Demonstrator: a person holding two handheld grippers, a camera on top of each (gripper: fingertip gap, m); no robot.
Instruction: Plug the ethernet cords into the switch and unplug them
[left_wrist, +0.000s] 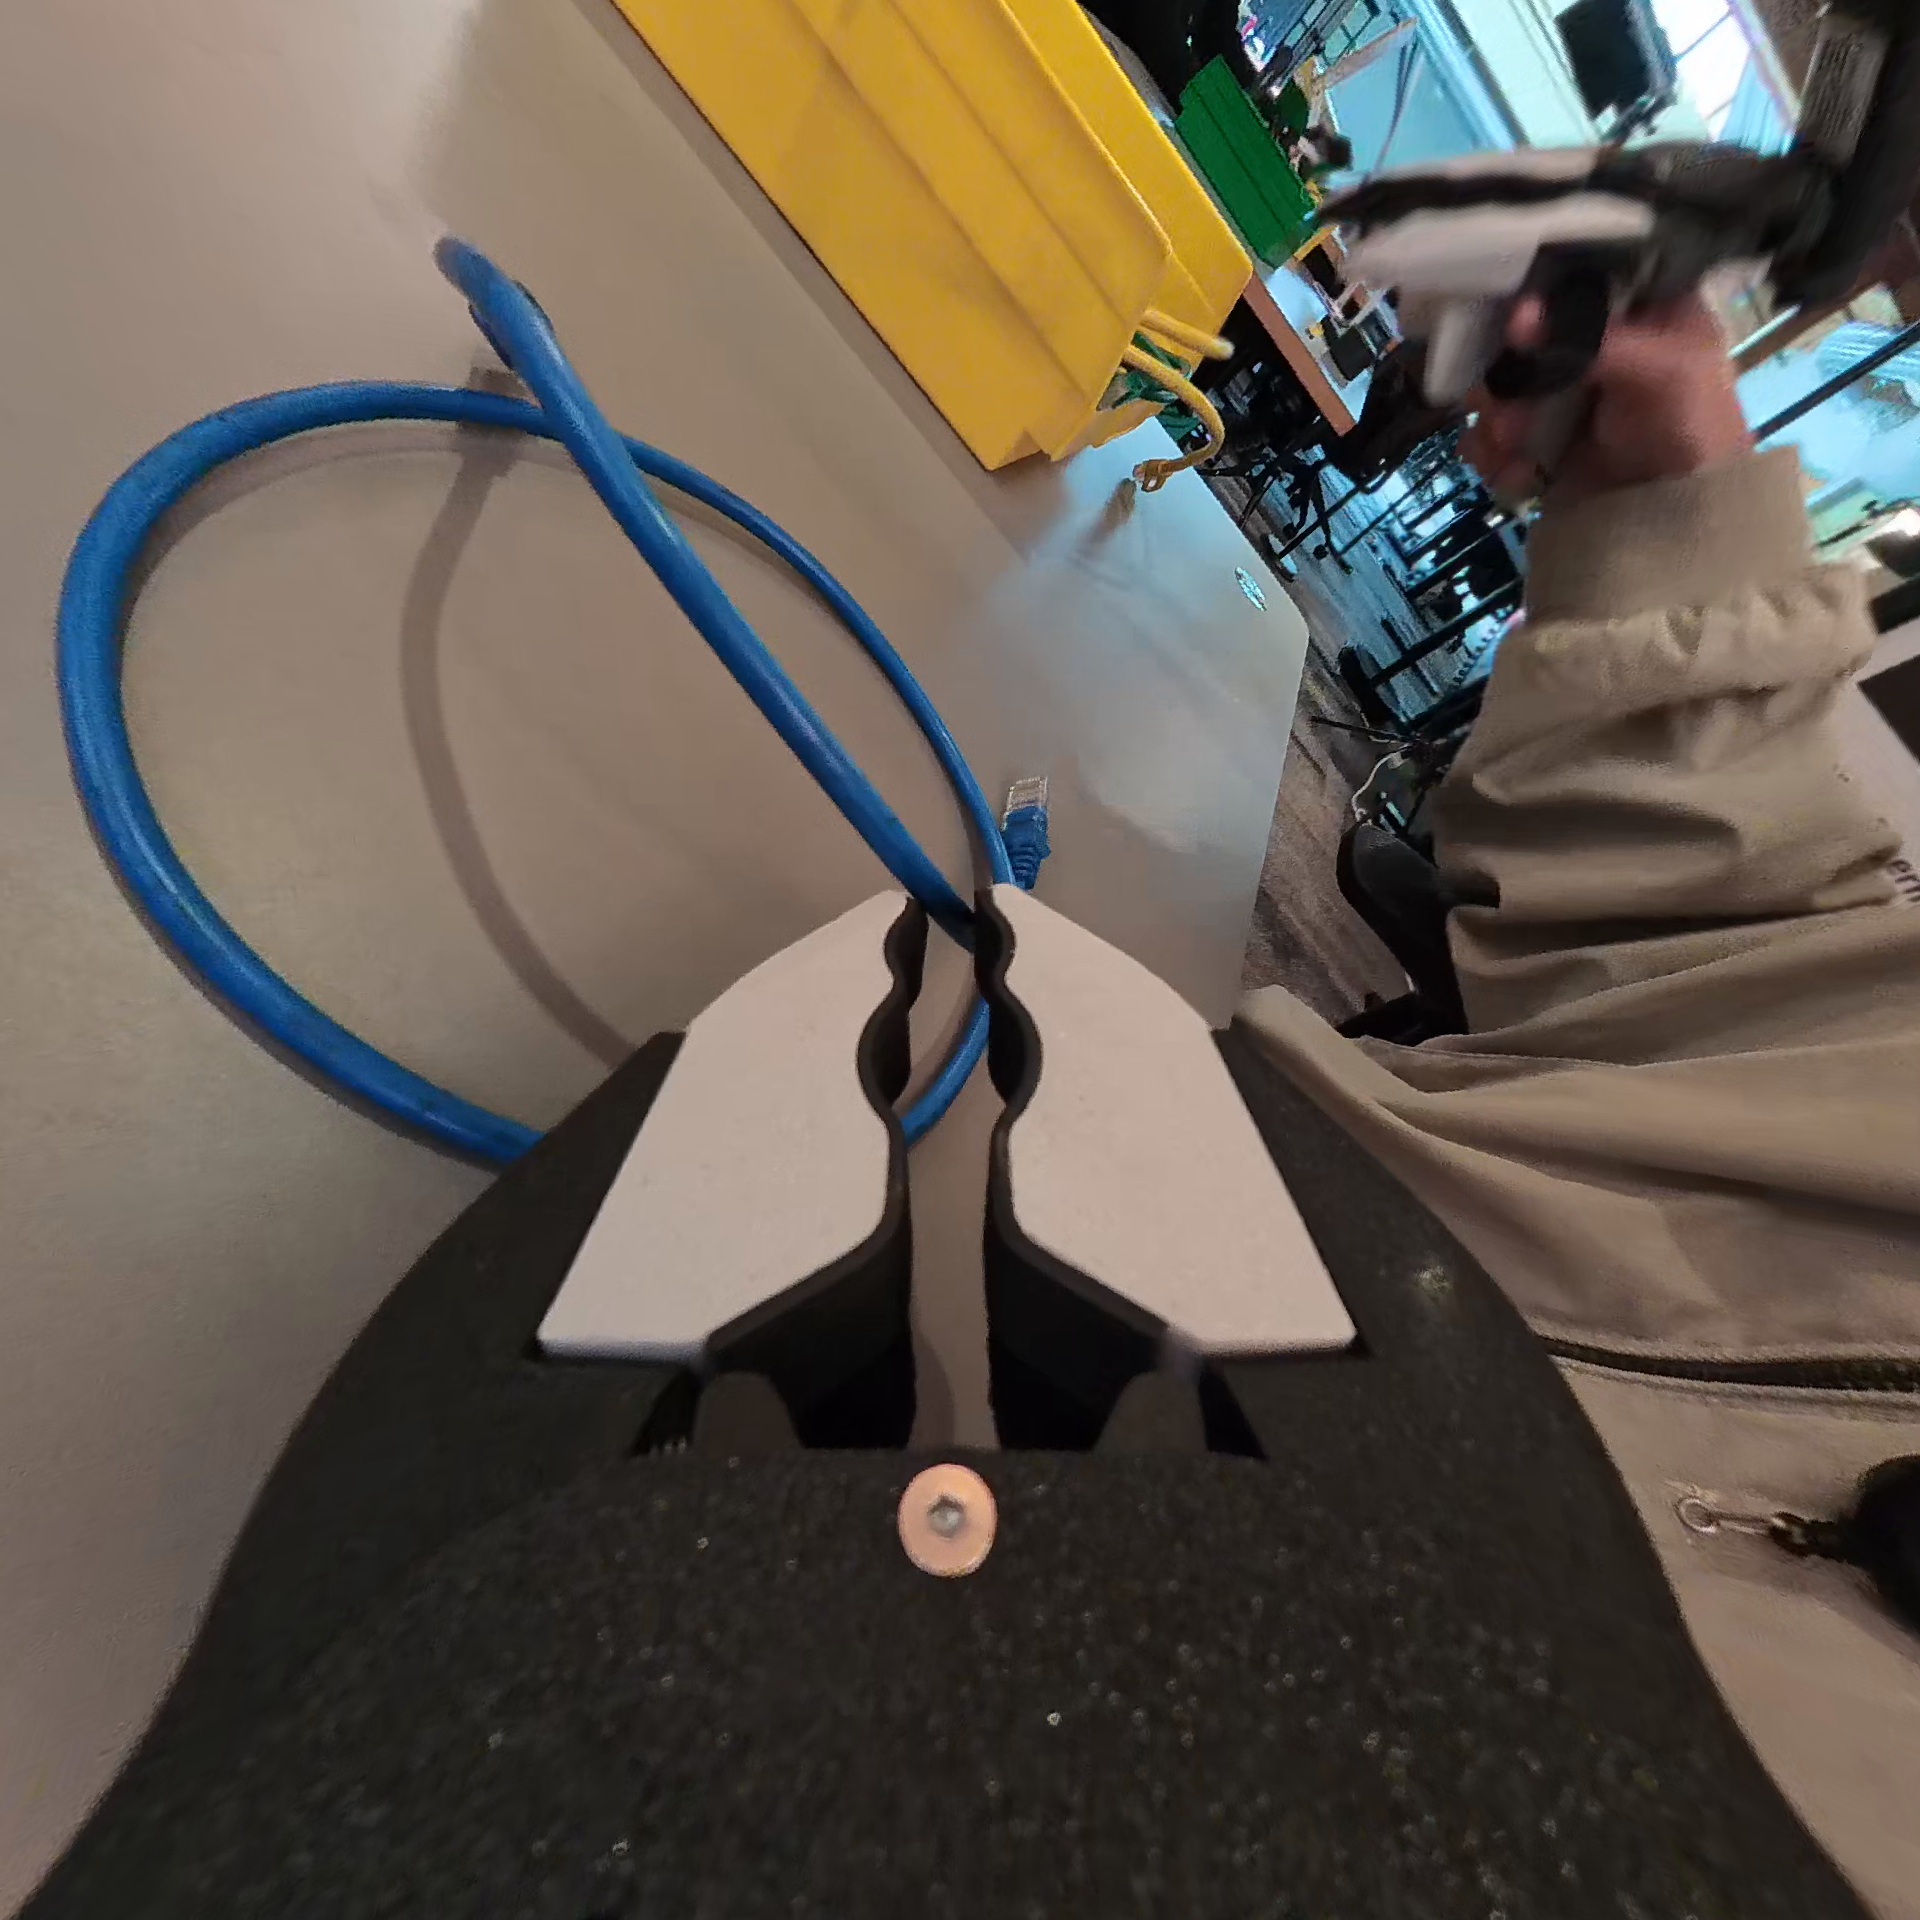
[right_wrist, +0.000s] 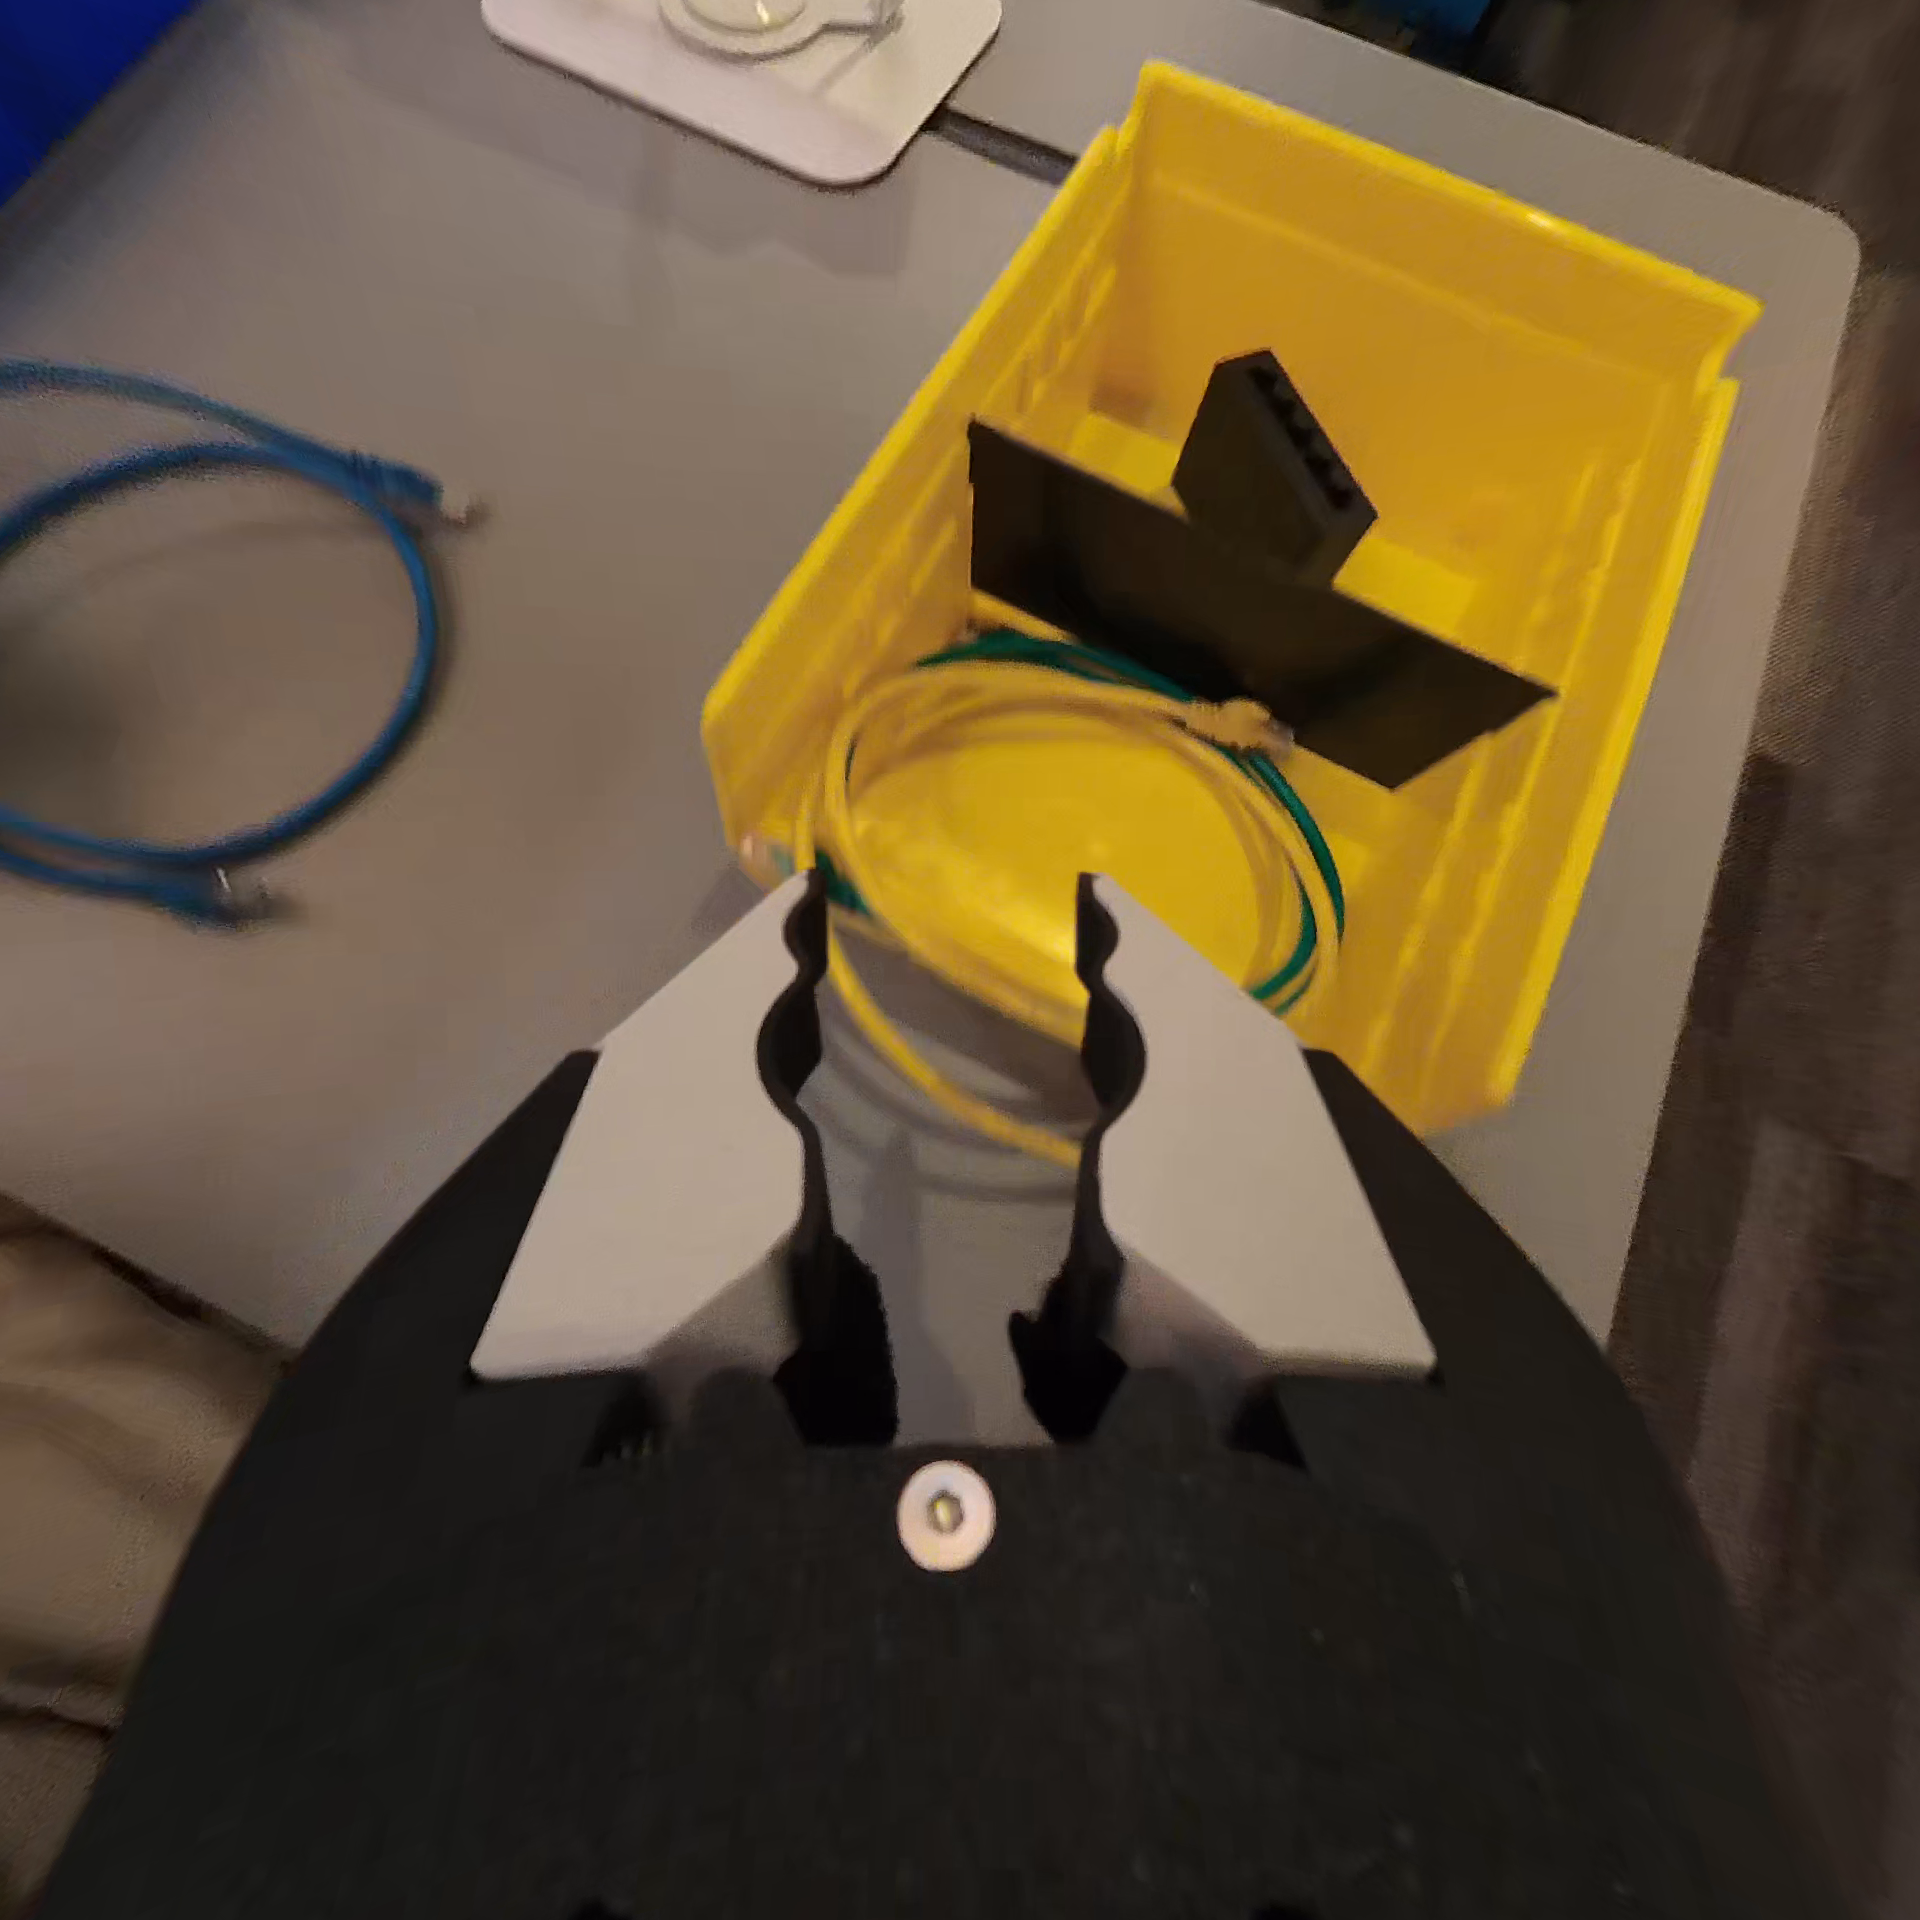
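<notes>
A blue ethernet cord (left_wrist: 99, 717) lies looped on the grey table (left_wrist: 312, 1091). My left gripper (left_wrist: 948, 914) is shut on one strand of it, which rises off the table. One clear plug (left_wrist: 1025, 805) lies just past the fingertips. The cord also shows at the left of the right wrist view (right_wrist: 416, 665). My right gripper (right_wrist: 945, 904) is open and empty, above the front of a yellow bin (right_wrist: 1621, 644). In the bin lie a coiled yellow cord (right_wrist: 1039, 686) and a green cord (right_wrist: 1314, 883). The black switch (right_wrist: 1273, 468) stands behind a black divider (right_wrist: 1226, 623).
A white pad (right_wrist: 862, 114) with a clear object on it lies at the table's far edge. The table edge (right_wrist: 1745, 831) runs close by the bin's right side. A person's hand and beige sleeve (left_wrist: 1662, 831) hold the right gripper (left_wrist: 1351, 223). Green bins (left_wrist: 1236, 156) stand beyond. There is about 35 centimetres between the tips of the two grippers. About 25 centimetres separates my right fingertips from the black switch (right_wrist: 1273, 468).
</notes>
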